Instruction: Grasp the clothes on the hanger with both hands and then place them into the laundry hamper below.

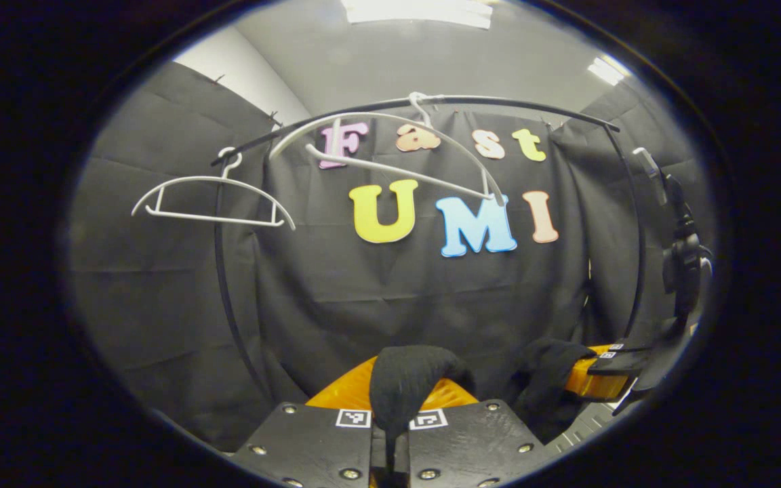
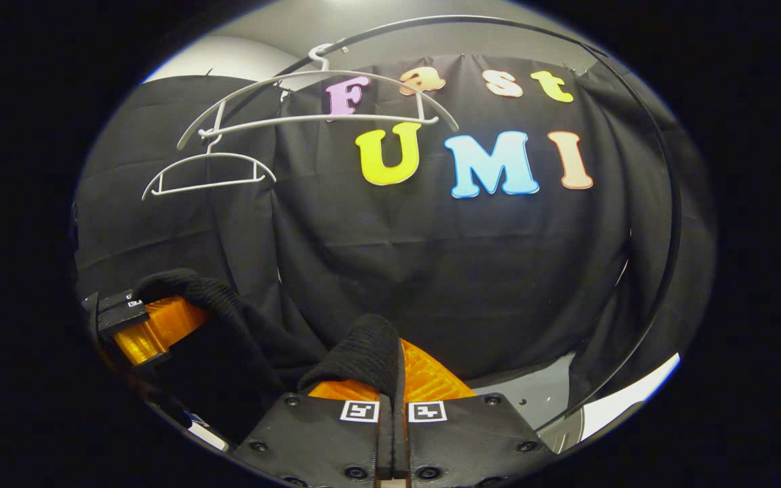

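A black knit garment [image 1: 404, 379] hangs free of the hangers, stretched between my two grippers. In the left gripper view my left gripper [image 1: 397, 400] is shut on one bunched end of it. At the lower right of that view the right gripper [image 1: 601, 371] holds the other dark fold. In the right gripper view my right gripper [image 2: 390, 379] is shut on a ribbed edge of the garment [image 2: 363, 356]. The cloth sags from there to the left gripper [image 2: 136, 325] at the lower left. Two bare white hangers [image 1: 214, 196] [image 1: 397, 156] hang above on a black rail [image 1: 499, 103].
The nearer hanger [image 2: 316, 102] sits tilted on the rail, and the farther hanger [image 2: 207, 173] hangs level. The rail's black uprights [image 1: 224, 285] [image 2: 662, 257] curve down on both sides. A strip of pale floor [image 2: 546, 400] lies at the lower right.
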`<state>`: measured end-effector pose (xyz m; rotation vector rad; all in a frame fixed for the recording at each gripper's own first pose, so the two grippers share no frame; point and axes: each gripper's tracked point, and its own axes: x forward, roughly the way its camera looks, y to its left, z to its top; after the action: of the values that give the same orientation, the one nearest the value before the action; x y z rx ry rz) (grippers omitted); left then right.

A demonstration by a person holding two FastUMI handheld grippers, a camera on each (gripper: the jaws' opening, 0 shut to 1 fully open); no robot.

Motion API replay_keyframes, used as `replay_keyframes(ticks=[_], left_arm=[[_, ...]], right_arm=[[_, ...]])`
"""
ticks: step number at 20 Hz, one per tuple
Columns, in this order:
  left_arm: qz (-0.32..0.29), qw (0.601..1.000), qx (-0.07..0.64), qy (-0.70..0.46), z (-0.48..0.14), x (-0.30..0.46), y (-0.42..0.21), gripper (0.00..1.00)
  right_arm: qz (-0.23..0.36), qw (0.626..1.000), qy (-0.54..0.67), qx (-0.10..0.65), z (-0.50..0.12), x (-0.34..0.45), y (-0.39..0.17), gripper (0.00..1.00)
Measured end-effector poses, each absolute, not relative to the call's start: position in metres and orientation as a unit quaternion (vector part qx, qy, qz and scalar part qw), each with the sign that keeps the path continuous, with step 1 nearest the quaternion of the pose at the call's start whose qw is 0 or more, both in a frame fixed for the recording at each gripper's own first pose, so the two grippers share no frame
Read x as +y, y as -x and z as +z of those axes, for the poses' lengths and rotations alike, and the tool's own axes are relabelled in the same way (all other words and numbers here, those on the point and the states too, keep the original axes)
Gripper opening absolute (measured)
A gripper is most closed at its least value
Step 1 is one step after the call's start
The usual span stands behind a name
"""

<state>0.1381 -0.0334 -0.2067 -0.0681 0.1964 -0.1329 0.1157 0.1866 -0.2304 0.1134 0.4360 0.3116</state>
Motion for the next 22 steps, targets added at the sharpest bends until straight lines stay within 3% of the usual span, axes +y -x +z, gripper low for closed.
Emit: replay_keyframes(ticks=[7,16,18,20,21,22], left_arm=[[-0.080,0.982,0.168,0.029,-0.286,-0.048,-0.130,0.06],[-0.085,0.948,0.307,0.007,-0.380,-0.055,-0.091,0.07],[-0.085,0.937,0.339,0.006,-0.400,-0.050,-0.082,0.08],[-0.090,0.925,0.368,0.006,-0.417,-0.049,-0.070,0.11],[-0.092,0.920,0.381,0.005,-0.420,-0.051,-0.063,0.13],[-0.096,0.916,0.389,0.004,-0.425,-0.052,-0.060,0.14]], right_arm=[[0.147,0.947,-0.042,0.284,-0.300,0.188,-0.089,0.02],[0.135,0.912,0.007,0.387,-0.369,0.176,-0.052,0.08],[0.136,0.905,0.018,0.402,-0.378,0.175,-0.043,0.05],[0.133,0.897,0.028,0.420,-0.384,0.172,-0.034,0.13],[0.132,0.894,0.031,0.426,-0.387,0.171,-0.031,0.24],[0.128,0.892,0.035,0.432,-0.389,0.169,-0.029,0.17]])
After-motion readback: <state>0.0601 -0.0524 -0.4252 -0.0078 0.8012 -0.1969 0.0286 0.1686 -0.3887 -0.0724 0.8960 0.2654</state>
